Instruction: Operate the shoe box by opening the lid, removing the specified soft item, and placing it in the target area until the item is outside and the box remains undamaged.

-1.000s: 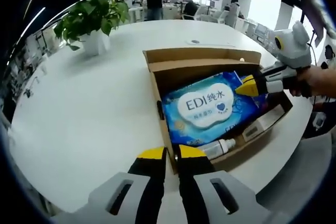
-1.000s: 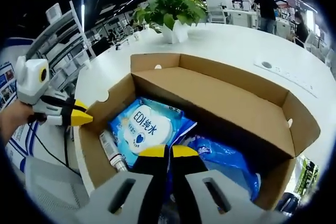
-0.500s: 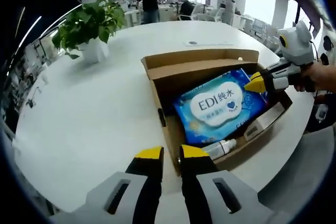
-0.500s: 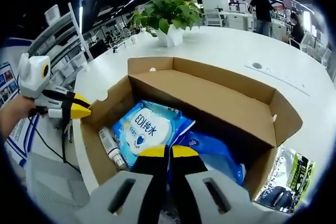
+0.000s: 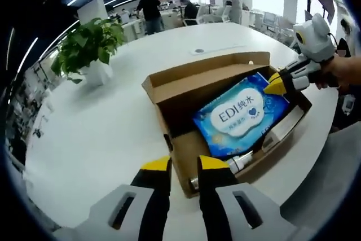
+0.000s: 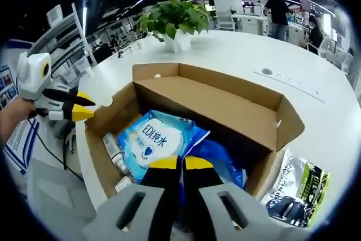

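Note:
The brown shoe box (image 5: 169, 91) (image 6: 225, 103) stands open on the white table (image 5: 84, 134), its lid flap raised on the far side. A blue wet-wipes pack (image 5: 240, 118) (image 6: 153, 139) with a white EDI label sits tilted in the box, one corner raised. My right gripper (image 6: 181, 163) (image 5: 274, 84) is shut on that corner, with blue film between its jaws. My left gripper (image 5: 184, 165) (image 6: 84, 107) hovers just outside the box's end wall, a little open with nothing between its fingers. A small spray bottle (image 5: 240, 161) (image 6: 113, 153) lies along the box's side.
A potted plant (image 5: 90, 46) (image 6: 175, 21) stands on the table beyond the box. A silver and green bag (image 6: 299, 187) lies on the table beside the box. The table edge runs close behind the box. People stand far off at desks.
The right gripper has risen with the pack's corner in it, so the pack stands higher in the box. The left gripper's jaws have parted slightly.

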Demonstrator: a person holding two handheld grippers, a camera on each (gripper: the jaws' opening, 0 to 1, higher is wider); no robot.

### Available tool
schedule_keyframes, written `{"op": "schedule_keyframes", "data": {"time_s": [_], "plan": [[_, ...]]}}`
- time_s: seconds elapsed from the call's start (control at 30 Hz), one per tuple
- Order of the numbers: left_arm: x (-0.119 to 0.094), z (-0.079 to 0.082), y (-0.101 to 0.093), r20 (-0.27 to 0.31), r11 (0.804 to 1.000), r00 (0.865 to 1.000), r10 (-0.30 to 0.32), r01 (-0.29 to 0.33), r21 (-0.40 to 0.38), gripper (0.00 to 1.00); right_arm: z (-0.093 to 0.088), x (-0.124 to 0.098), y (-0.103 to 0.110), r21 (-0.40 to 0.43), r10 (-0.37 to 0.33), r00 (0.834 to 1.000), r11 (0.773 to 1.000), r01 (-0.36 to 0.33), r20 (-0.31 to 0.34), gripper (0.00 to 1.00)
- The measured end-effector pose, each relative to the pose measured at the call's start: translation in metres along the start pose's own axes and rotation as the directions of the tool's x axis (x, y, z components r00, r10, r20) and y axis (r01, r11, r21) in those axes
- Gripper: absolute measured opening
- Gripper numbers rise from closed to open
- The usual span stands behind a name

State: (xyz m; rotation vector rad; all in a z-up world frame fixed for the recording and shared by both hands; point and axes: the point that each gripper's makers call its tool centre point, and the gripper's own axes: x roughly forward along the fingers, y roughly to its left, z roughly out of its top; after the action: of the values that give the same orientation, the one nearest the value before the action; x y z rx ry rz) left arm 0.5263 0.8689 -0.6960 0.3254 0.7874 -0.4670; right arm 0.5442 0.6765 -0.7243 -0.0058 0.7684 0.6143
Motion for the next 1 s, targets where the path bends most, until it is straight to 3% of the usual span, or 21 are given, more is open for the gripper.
{"op": "schedule_keyframes", "data": {"time_s": [0.23, 0.37, 0.53, 0.63, 1.0], "plan": [[0.012, 0.007, -0.015, -0.007, 0.997, 0.997, -0.073, 0.073, -0.007, 0.16, -0.004, -0.006, -0.011, 0.004, -0.02, 1.0, 1.0, 0.02, -0.007, 0.0], [0.021, 0.006, -0.022, -0.036, 0.994, 0.994, -0.107, 0.107, 0.012, 0.17, -0.006, -0.009, -0.016, -0.034, -0.039, 0.999, 0.999, 0.039, -0.018, 0.0], [0.036, 0.01, -0.036, -0.05, 0.985, 0.983, -0.175, 0.174, -0.006, 0.17, -0.007, -0.01, -0.018, -0.071, -0.047, 0.999, 0.996, 0.045, -0.025, 0.0], [0.042, 0.01, -0.047, -0.054, 0.972, 0.971, -0.233, 0.229, -0.06, 0.17, -0.008, -0.011, -0.019, -0.082, -0.05, 0.998, 0.996, 0.047, -0.028, 0.0], [0.067, 0.004, -0.064, -0.089, 0.936, 0.94, -0.329, 0.313, -0.16, 0.15, -0.011, -0.013, -0.025, -0.093, -0.055, 0.998, 0.994, 0.051, -0.033, 0.0]]}}
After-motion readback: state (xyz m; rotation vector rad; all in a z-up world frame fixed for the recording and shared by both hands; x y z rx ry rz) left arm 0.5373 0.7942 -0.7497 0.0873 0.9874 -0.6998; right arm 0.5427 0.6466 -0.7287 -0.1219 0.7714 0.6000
